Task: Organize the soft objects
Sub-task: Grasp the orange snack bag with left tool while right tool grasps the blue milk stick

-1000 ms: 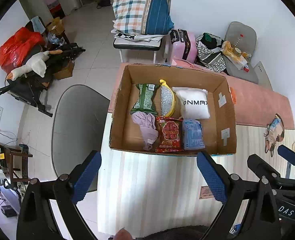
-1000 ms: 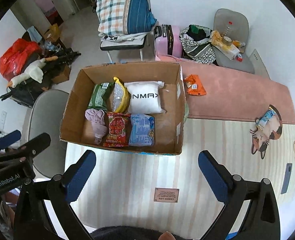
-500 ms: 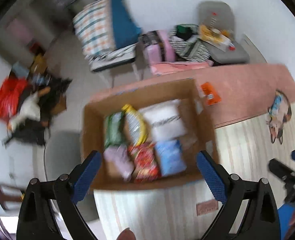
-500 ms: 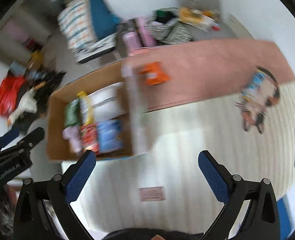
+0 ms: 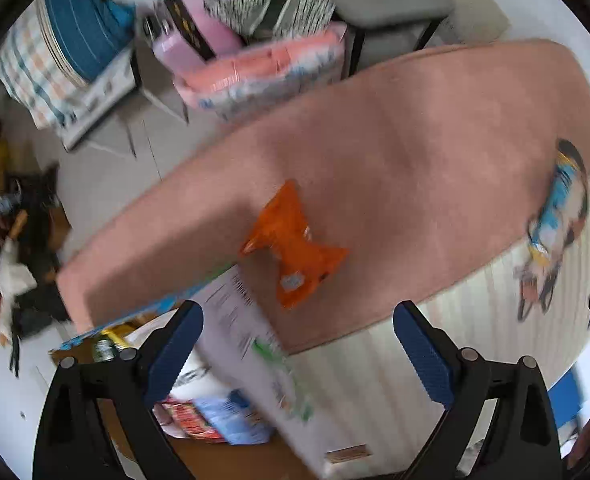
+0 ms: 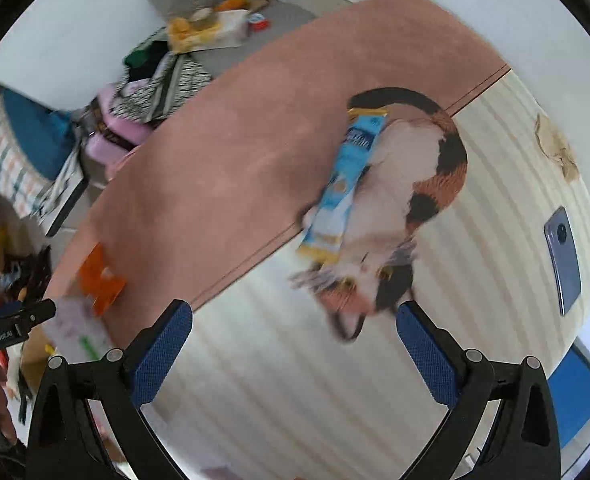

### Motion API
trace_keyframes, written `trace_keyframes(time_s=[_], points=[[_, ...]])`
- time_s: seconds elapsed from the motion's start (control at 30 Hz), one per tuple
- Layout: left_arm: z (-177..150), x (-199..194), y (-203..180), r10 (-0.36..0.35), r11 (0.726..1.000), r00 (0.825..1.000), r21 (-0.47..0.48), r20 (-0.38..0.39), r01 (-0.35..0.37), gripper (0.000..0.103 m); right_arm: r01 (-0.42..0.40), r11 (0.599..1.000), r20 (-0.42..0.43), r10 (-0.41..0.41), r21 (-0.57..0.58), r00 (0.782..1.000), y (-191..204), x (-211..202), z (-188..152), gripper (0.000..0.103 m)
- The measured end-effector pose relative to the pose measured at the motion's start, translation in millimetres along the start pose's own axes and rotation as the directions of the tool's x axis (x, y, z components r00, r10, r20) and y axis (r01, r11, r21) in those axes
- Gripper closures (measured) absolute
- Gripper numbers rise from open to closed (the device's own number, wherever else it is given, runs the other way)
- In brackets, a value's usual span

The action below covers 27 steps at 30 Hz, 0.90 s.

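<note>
A cardboard box (image 5: 255, 360) is seen at the lower left of the left wrist view, already holding several soft packets, among them a white pillow-like pack (image 5: 199, 380), a red packet (image 5: 191, 424) and a pale blue packet (image 5: 235, 420). The task is judged to be largely done, with at least two items left outside the box. An orange packet (image 5: 295, 248) lies on the pink mat (image 5: 415, 140), just beyond the box's far wall and ahead of the left hand-held gripper (image 5: 297, 354), slightly above the gap between its blue fingers. That gripper is held wide open and grips nothing.

In the right wrist view, a light blue packet (image 6: 345, 188) lies across a calico cat-shaped cushion (image 6: 415, 208), at the edge where the pink mat meets the striped desk (image 6: 295, 380). It lies ahead of the right hand-held gripper (image 6: 295, 354), which is also spread wide and empty. A phone (image 6: 563, 260) rests well to the right.
</note>
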<state>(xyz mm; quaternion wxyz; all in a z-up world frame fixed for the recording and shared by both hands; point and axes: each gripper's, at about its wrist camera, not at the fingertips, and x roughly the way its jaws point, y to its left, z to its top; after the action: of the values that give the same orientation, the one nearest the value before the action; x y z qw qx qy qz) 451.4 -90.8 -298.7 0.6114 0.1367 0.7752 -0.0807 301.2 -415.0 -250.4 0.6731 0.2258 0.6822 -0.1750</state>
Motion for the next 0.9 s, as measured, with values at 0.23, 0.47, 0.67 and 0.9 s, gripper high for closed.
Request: trace_keyframes(time_s=[0.23, 0.47, 0.67, 0.9], points=[[53.4, 71.9, -1.8, -0.043, 0.996, 0.982, -0.085, -0.184, 0.028, 0.006, 0.045, 0.999, -0.068, -0.044, 0.023, 0.997, -19.1, 50.7, 54.5, 0.0], [65.5, 109.1, -2.9, 0.011, 0.996, 0.966, -0.082, -0.257, -0.033, 0.006, 0.077, 0.996, -0.158, -0.07, 0.037, 0.985, -31.1, 107.1, 85.5, 0.0], [68.5, 117.7, 6.9, -0.015, 0.994, 0.961, -0.105, -0.275, -0.014, 0.006, 0.098, 0.994, -0.209, -0.086, 0.05, 0.974, -33.2, 144.6, 94.4, 0.001], [66.6, 126.7, 13.5, -0.062, 0.989, 0.956, -0.145, -0.286, 0.021, 0.013, 0.1, 0.993, -0.237, -0.083, 0.06, 0.968, -27.9, 167.6, 96.6, 0.012]])
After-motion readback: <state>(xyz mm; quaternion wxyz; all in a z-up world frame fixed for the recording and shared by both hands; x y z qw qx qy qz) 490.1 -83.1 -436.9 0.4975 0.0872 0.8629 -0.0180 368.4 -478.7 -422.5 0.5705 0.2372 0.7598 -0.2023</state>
